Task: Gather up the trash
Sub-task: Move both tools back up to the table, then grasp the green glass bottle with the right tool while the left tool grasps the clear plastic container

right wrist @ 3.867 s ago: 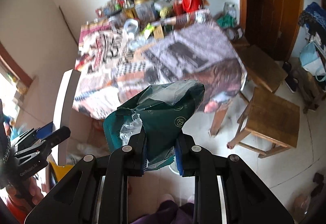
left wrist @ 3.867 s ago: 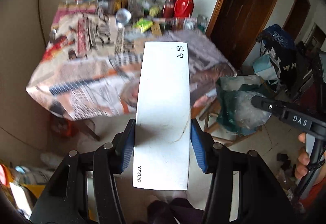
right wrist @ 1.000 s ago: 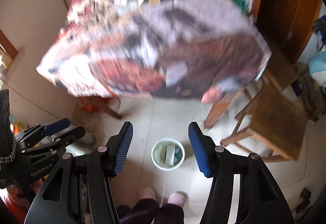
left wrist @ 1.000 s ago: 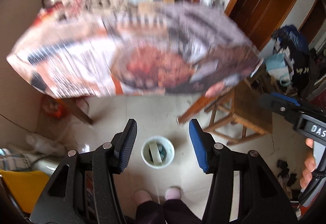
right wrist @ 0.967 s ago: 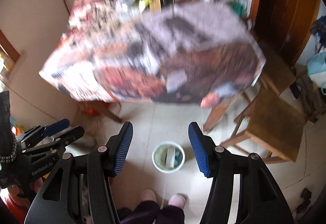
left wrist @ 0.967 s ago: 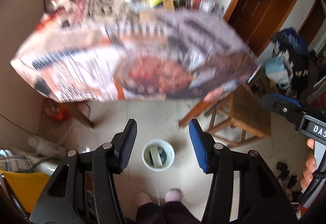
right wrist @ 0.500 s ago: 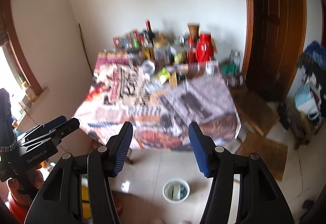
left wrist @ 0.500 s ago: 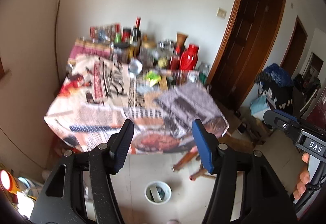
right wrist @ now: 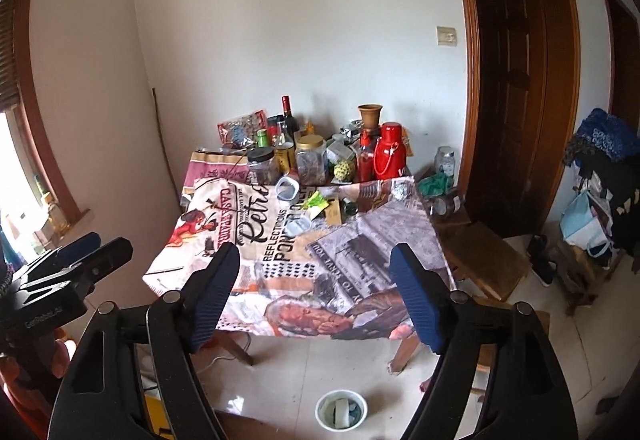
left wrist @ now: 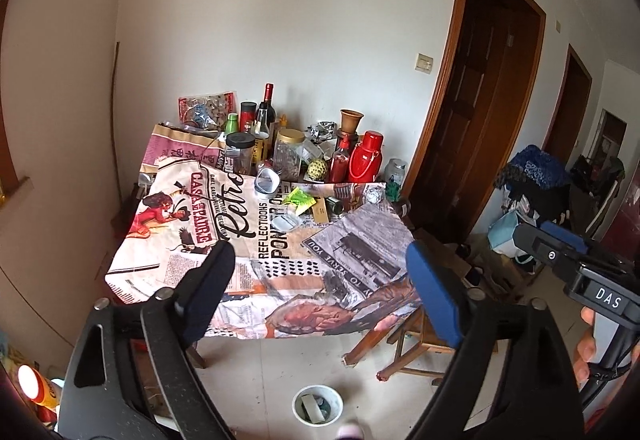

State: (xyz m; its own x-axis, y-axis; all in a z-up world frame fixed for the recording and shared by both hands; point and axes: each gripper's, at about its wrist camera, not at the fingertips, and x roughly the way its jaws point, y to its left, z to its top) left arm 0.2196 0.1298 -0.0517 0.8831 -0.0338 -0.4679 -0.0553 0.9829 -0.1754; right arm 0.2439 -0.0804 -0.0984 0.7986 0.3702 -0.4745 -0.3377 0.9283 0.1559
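Note:
My left gripper (left wrist: 318, 290) is open and empty, raised and facing the table. My right gripper (right wrist: 316, 288) is open and empty beside it, also facing the table. A small white bin (left wrist: 317, 405) stands on the floor below, with a white box and green wrapper inside; it also shows in the right wrist view (right wrist: 341, 409). On the table (left wrist: 168, 268), covered in printed newspaper-style cloth, lie a yellow-green wrapper (left wrist: 298, 197), a flat tan box (left wrist: 320, 211), a foil ball (left wrist: 374, 194) and a clear plastic tub (left wrist: 267, 181).
Bottles, jars, a red thermos (left wrist: 365, 157) and a clay vase (left wrist: 351, 119) crowd the table's back edge. Wooden stools (right wrist: 482, 258) stand right of the table. A dark door (right wrist: 520, 80) and piled bags (right wrist: 596, 196) are at the right.
Both grippers tilted up from the floor bin to face the table and drew back. Earlier they let go of the white box and green bag, which now lie in the bin.

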